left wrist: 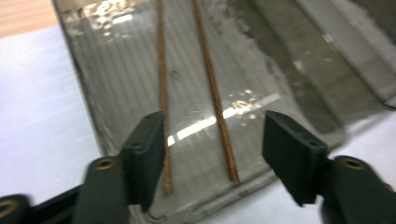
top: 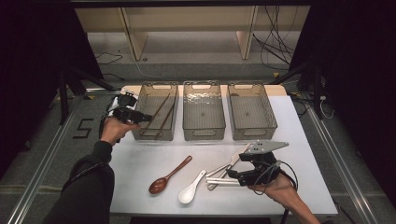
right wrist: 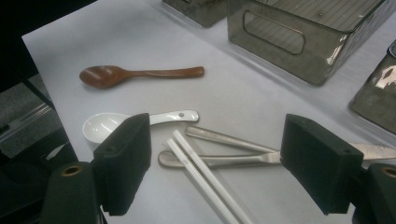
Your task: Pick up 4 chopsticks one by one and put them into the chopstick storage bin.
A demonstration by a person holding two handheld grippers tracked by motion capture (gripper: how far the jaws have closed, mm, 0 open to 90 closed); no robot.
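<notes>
Brown chopsticks are seen lying inside the leftmost of three clear bins at the far side of the white surface. Their long axes run from the bin's near wall toward its far end, leaning slightly rightward in the high view, and the pair is nearly parallel. In the left gripper view, their near tips rest against the bin's near wall, and their far ends are cut off by the top edge. The left claw is held at the bin's near left corner, released, with nothing pressed between its pads; both sticks lie in the gap seen between the jaws. The right claw is held spread above white chopsticks and metal cutlery, gripping nothing. What kind of cutlery this is cannot be made out, since its working ends are hidden behind the jaws. A brown wooden spoon and a white ceramic spoon lie nearby.
</notes>
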